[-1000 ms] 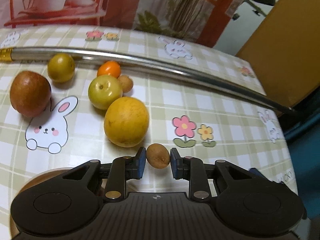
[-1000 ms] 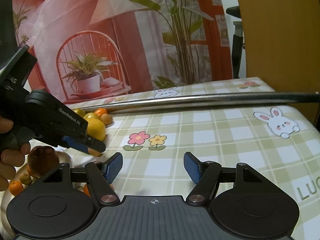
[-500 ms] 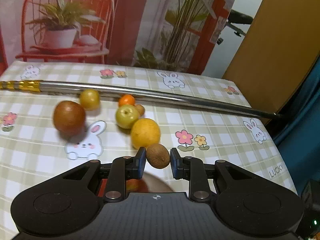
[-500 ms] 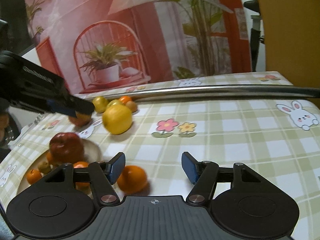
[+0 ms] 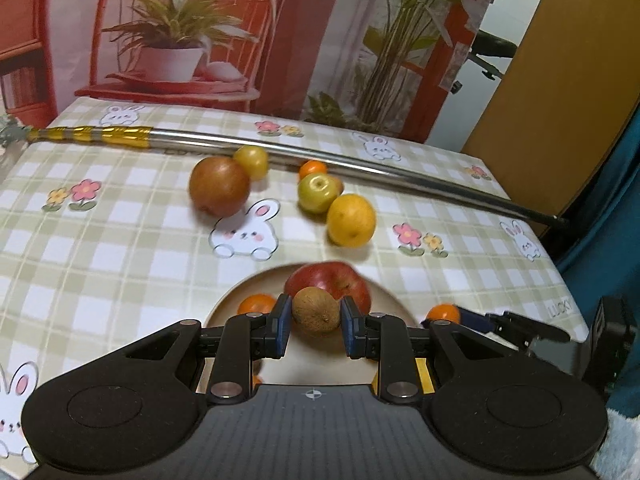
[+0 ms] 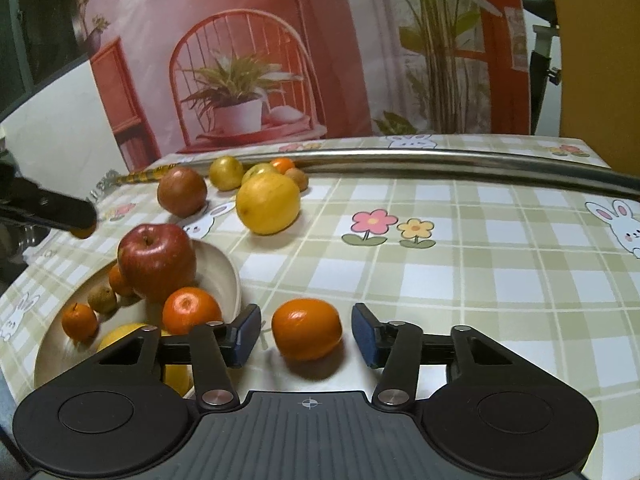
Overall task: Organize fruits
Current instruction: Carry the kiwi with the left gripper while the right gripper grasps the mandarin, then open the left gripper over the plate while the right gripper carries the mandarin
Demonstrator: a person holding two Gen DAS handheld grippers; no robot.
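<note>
One word, "LUCKY" (image 5: 559,309), is showing on the tablecloth (image 5: 100,248). Left gripper (image 5: 316,324) is clamping a small brown fruit (image 5: 315,314) over the bowl (image 5: 236,300). Right gripper (image 6: 307,334) is closing around an orange (image 6: 307,329) lying beside the bowl, pads not touching it. Gripper bodies are hiding part of the bowl's contents.

You see a small brown oval kiwi (image 5: 315,314) above the cream bowl's (image 6: 218,268) rim; a glossy orange mandarin (image 6: 307,334) sits just beside the bowl.
</note>
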